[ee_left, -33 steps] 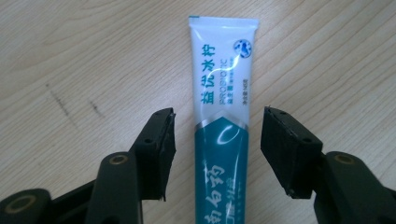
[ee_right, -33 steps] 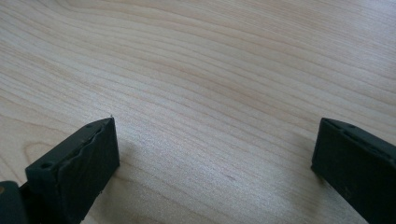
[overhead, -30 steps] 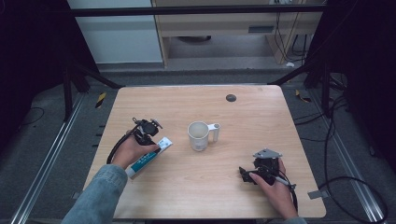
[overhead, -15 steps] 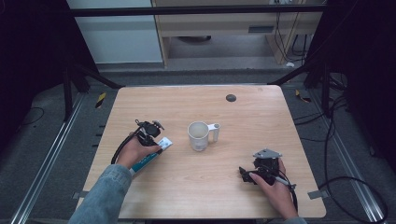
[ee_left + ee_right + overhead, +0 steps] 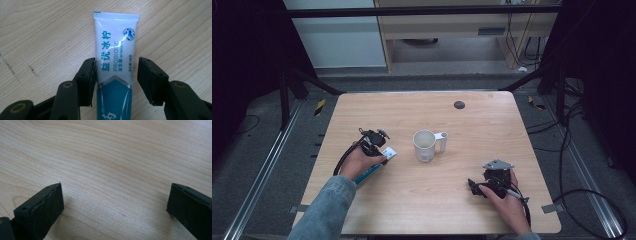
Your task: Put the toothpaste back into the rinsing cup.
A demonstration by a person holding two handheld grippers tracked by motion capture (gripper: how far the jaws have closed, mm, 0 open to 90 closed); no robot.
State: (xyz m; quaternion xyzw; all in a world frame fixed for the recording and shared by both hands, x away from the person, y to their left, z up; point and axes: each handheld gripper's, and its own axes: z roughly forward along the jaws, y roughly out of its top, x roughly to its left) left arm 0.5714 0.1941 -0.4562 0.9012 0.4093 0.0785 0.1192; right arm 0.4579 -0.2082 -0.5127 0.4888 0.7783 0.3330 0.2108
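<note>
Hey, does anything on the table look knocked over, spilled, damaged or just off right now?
Nothing stands out. The white mug stands upright on the wooden table, with no spill around it. The toothpaste tube lies flat and looks intact between the left gripper's jaws. The right gripper rests open on bare wood.

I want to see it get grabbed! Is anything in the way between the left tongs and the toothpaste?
Nothing visible is. The toothpaste tube lies flat on the table, already between the left tongs. One pad looks against its edge; a small gap shows at the other. The jaws have just been closing.
</note>
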